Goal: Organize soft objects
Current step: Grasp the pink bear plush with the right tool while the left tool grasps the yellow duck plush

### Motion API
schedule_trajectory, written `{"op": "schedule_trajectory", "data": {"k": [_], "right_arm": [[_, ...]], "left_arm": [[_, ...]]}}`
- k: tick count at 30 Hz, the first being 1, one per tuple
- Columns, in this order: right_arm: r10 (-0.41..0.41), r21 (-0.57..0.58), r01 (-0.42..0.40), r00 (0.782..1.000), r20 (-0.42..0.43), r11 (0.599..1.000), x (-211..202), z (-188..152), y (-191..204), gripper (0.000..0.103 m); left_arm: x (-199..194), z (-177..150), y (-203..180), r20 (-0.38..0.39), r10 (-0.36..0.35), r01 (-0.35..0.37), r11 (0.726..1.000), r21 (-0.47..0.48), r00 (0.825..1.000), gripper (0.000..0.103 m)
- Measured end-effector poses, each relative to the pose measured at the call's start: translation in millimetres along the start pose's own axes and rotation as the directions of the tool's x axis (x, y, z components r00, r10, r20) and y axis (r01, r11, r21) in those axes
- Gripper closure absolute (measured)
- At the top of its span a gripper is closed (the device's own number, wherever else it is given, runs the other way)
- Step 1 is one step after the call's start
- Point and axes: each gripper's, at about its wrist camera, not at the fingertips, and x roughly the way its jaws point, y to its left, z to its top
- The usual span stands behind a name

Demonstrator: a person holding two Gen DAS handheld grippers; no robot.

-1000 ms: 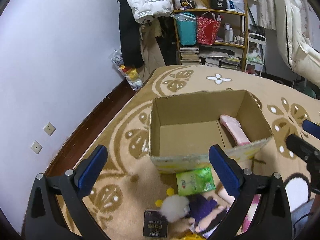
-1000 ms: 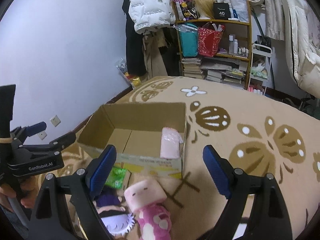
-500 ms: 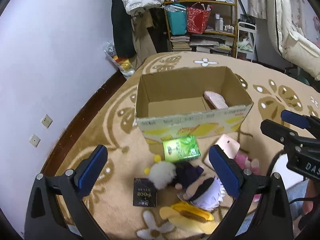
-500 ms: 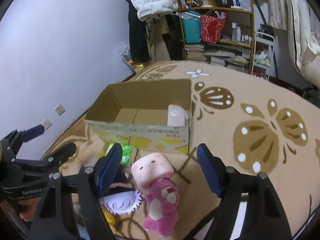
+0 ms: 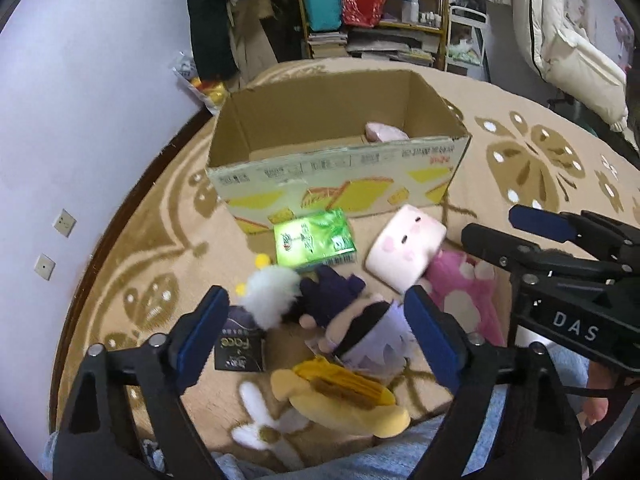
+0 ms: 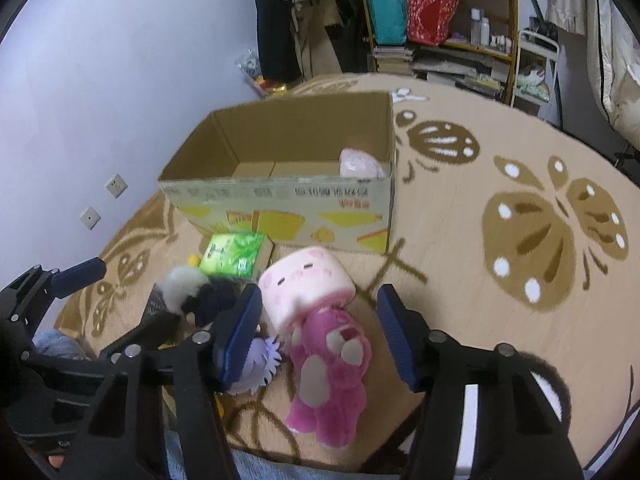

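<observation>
A pile of soft toys lies on the rug in front of an open cardboard box [image 5: 340, 184] [image 6: 280, 204]. My right gripper [image 6: 318, 336] hangs over a pink bear plush [image 6: 332, 364] with a pale square head [image 6: 306, 284]. Its jaws are closing with the bear between them, and gaps still show on both sides. My left gripper [image 5: 318, 336] is closing over a doll with lilac hair [image 5: 368, 336] and a white-haired dark doll [image 5: 280, 300], its pads clear of both. A yellow plush [image 5: 340, 396] lies nearest. One pale pink soft item [image 5: 384, 132] sits inside the box.
A green packet [image 5: 314, 240] leans against the box front, and a small black box [image 5: 239, 350] lies by the left pad. A lilac wall runs along the left. Crowded shelves [image 6: 440, 20] stand behind the box. Patterned rug [image 6: 520, 220] spreads to the right.
Both grippers have sunk toward the toy pile and tilted further down. The box has shifted up in both views. The right jaws have narrowed around the pink bear; the left jaws narrowed slightly.
</observation>
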Motion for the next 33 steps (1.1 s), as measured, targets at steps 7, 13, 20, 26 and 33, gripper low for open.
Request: {"op": "schedule_trajectory", "data": {"k": [7, 13, 20, 26, 33], "right_arm": [[0.003, 0.029, 0.0, 0.996, -0.089, 1.0, 19, -8, -6, 0.042], [0.006, 0.062, 0.004, 0.989, -0.145, 0.998, 33, -12, -13, 0.042], [-0.009, 0.054, 0.02, 0.983, -0.185, 0.998, 45, -16, -13, 0.042], [-0.018, 0.055, 0.03, 0.979, -0.205, 0.998, 50, -17, -14, 0.042], [-0.024, 0.047, 0.035, 0.973, -0.228, 0.998, 54, -19, -12, 0.042]], "left_arm": [[12, -6, 6, -0.081, -0.009, 0.007, 0.999, -0.037, 0.997, 0.025], [28, -10, 7, -0.171, 0.008, -0.015, 0.999, -0.037, 0.985, 0.025], [42, -17, 8, -0.25, -0.008, -0.001, 0.999, -0.037, 0.968, 0.04], [53, -24, 4, -0.335, -0.031, 0.022, 0.999, -0.03, 0.942, 0.039], [62, -30, 1, -0.392, -0.009, 0.002, 1.0, -0.017, 0.92, 0.038]]}}
